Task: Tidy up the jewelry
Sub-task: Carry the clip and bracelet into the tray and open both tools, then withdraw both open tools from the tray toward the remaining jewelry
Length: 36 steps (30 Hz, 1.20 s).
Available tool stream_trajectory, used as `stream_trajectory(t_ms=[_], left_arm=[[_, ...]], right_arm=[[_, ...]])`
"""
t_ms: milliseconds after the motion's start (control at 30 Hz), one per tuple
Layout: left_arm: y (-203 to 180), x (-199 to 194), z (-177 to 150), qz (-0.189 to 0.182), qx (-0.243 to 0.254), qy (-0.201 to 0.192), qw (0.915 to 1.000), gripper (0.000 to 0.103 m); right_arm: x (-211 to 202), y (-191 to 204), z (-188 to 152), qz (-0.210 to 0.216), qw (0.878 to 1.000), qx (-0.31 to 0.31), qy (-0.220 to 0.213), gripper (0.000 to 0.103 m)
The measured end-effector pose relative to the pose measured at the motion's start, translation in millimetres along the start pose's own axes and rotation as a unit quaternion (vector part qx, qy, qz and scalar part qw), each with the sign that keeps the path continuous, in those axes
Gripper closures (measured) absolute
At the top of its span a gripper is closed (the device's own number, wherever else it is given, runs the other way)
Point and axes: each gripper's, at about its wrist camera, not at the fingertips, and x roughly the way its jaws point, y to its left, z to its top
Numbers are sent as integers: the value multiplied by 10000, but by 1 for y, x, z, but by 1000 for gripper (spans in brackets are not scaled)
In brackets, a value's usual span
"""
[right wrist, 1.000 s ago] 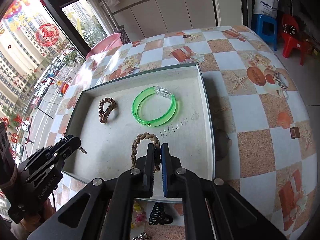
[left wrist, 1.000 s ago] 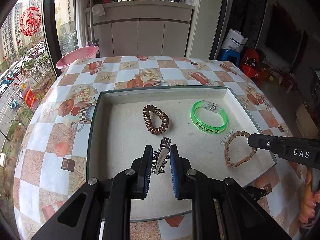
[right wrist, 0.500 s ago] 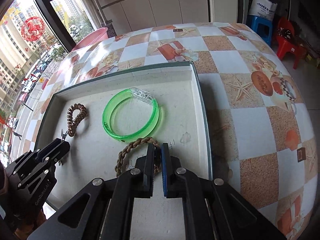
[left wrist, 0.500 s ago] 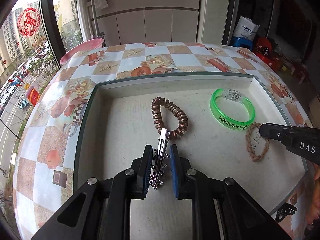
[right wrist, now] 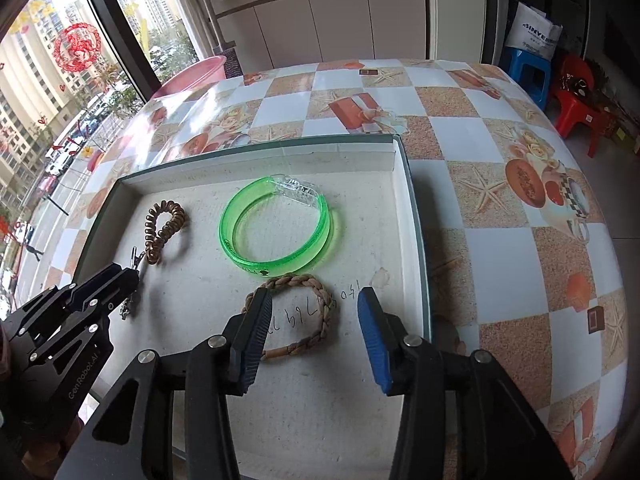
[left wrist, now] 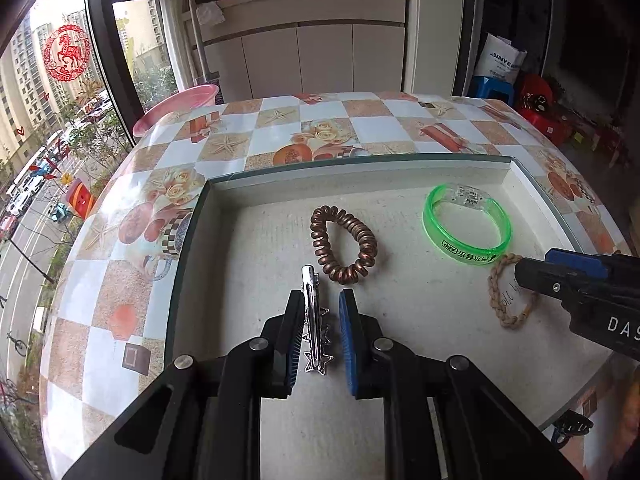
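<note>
A shallow white tray (left wrist: 360, 178) (right wrist: 404, 184) holds a brown coil bracelet (left wrist: 344, 244) (right wrist: 165, 230), a green plastic bangle (left wrist: 466, 230) (right wrist: 276, 226) and a braided rope bracelet (left wrist: 496, 292) (right wrist: 298, 312). My left gripper (left wrist: 319, 330) is slightly open around a silver star hair clip (left wrist: 314, 316) that lies on the tray floor between the pads; it also shows in the right wrist view (right wrist: 130, 276). My right gripper (right wrist: 314, 330) is open and empty, its fingers either side of the rope bracelet on the tray floor.
The tray sits on a table with a checkered oilcloth (left wrist: 304, 128) (right wrist: 500, 208). A pink basin (left wrist: 176, 106) stands past the far left edge. A black clip (left wrist: 572, 428) lies near the tray's front right corner. Cabinets and stools stand behind.
My right gripper has opened and let go of the rope bracelet, which now lies in the tray. My left gripper has loosened around the hair clip, now lying on the tray floor.
</note>
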Motion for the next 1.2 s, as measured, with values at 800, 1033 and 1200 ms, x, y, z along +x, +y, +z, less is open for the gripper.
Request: stream_trajectory(t_ms=[800,1033,1200], left_arm=[[-4,-52,-12,-43,-80,-300,9995,0],[-3,-72,-23,-98,-77,-283,9995,0],[0,-90,-40,-165,-107,-267,9994,0]], right_arm=[[-79,-17,-28,245,9981,376,-432,29],[-96,-18,-39,247,9979,377,-461,21],[-107,-15,-55,326,9980,345,-421,15]])
